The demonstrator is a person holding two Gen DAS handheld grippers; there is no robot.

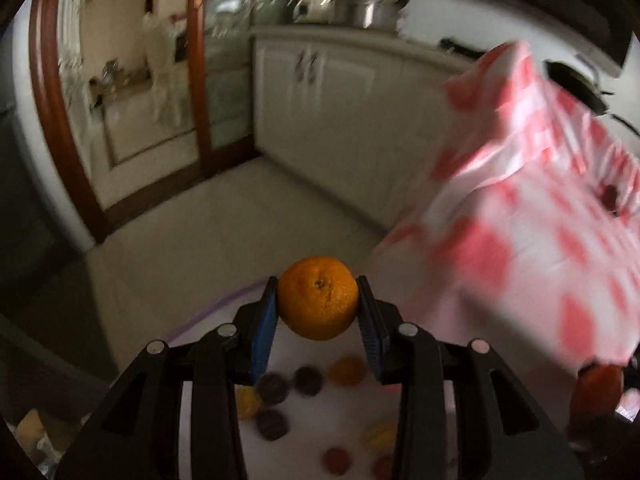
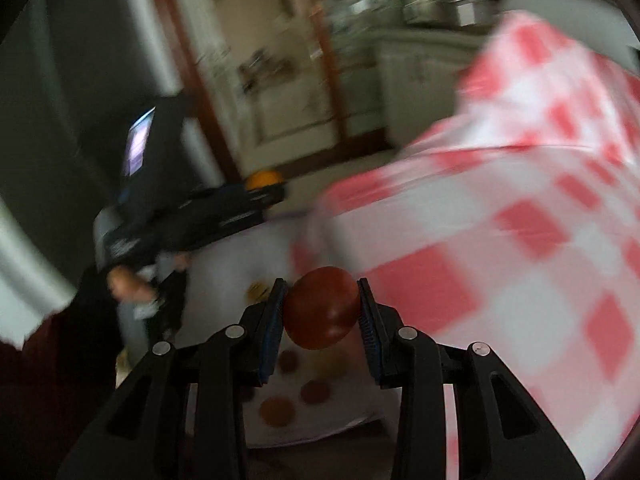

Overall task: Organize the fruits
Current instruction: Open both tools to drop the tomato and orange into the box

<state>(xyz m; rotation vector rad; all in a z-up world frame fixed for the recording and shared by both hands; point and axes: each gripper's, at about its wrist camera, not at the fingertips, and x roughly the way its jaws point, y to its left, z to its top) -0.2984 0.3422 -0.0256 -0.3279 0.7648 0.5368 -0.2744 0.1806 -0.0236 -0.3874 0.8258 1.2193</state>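
Observation:
My left gripper is shut on an orange and holds it high above a round white tray. Several fruits lie on that tray, among them dark plums, an orange fruit and red ones. My right gripper is shut on a red tomato above the same white tray, where several reddish fruits lie. The left gripper with its orange shows in the right wrist view at the left.
A red-and-white checked cloth covers the table at the right, also in the right wrist view. White kitchen cabinets and a wood-framed glass door stand behind. Both views are blurred.

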